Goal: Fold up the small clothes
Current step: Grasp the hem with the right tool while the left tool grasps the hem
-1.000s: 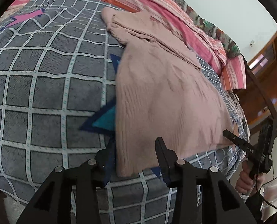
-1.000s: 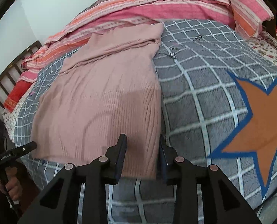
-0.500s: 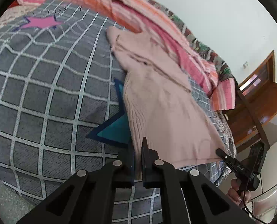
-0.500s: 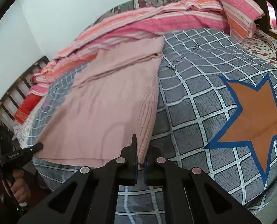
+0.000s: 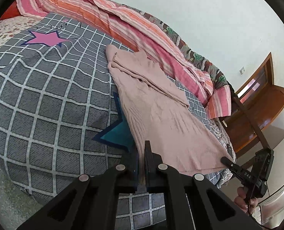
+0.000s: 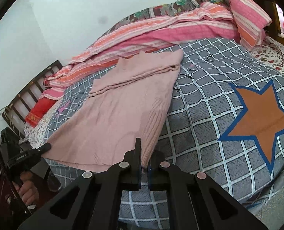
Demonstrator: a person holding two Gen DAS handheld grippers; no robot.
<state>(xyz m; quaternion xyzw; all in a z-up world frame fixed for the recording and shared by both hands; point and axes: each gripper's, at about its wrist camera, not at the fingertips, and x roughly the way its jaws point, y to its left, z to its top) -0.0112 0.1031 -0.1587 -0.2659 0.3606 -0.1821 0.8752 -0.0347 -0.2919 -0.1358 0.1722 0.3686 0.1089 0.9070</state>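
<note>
Pink sweater [image 5: 161,118] hem corners pinched by closed left fingers [image 5: 147,153] and right fingers [image 6: 137,149], angled downward.

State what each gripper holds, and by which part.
Both hold the pink sweater by its near hem: the left gripper at one bottom corner, the right gripper at the other.

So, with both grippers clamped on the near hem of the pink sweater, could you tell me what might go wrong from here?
1. The left gripper and right gripper pinch only thin corners of the pink sweater; the knit could slip out.
2. The folded-in sleeve may fall open as the hem rises.
3. Uneven lifting could skew the fold.
</note>
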